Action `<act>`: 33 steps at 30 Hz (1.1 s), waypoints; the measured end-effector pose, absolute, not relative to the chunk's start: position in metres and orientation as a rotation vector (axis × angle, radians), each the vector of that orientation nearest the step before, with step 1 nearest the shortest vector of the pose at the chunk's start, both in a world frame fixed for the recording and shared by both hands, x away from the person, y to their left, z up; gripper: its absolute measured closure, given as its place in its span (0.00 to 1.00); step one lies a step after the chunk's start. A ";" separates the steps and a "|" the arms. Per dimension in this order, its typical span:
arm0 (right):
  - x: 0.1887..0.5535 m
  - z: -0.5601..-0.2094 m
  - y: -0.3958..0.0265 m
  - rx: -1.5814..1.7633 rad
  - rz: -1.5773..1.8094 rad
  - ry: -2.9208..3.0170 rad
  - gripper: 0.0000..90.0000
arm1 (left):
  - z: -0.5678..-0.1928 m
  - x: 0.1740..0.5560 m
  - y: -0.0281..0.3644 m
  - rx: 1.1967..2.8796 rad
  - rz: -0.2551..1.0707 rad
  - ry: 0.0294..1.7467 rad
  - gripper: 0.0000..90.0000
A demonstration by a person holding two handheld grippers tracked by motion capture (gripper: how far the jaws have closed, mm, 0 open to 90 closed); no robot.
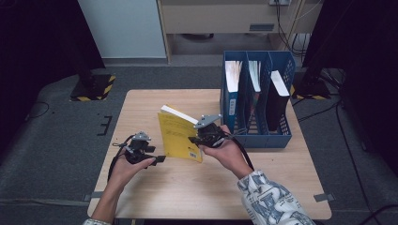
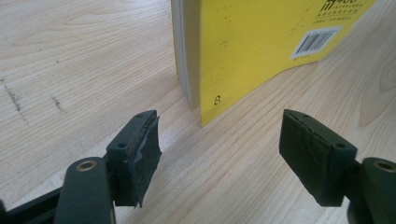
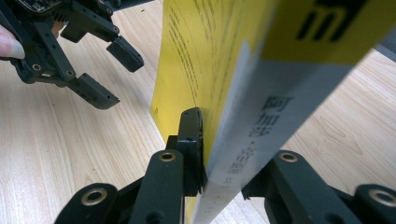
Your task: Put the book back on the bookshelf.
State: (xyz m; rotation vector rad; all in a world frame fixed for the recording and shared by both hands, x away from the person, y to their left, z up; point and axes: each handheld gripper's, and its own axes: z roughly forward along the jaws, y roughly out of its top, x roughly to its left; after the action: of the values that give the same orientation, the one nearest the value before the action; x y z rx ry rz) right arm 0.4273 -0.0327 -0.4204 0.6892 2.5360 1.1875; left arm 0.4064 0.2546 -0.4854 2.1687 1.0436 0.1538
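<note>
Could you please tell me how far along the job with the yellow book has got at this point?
Already done: three books stand in the blue file rack. In hand: the right gripper is shut on the spine of the yellow book, holding it upright on the table; the left gripper is open beside it, not touching. Left, probably: carrying the book to the rack, where it is not yet filed.

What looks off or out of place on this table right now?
The yellow book stands tilted on one lower corner on the table, its cover bowing, clamped at the spine by the right tool. The left tool is open beside it. The torn pad on its left finger looks worn.
</note>
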 end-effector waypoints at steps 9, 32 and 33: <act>0.423 -0.421 -0.029 0.672 1.168 2.505 0.83 | -0.498 0.402 0.258 2.177 0.145 1.078 0.29; 0.425 -0.427 -0.041 0.674 1.256 2.505 0.79 | -0.511 0.402 0.281 2.150 0.159 1.187 0.29; 0.425 -0.427 -0.041 0.678 1.261 2.504 0.78 | -0.511 0.402 0.281 2.151 0.163 1.188 0.29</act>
State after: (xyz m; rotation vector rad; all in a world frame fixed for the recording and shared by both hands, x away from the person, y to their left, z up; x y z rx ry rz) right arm 0.4248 -0.0410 -0.4269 0.6777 2.5037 1.2609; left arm 0.4021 0.2808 -0.5108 2.1511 1.1879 0.1632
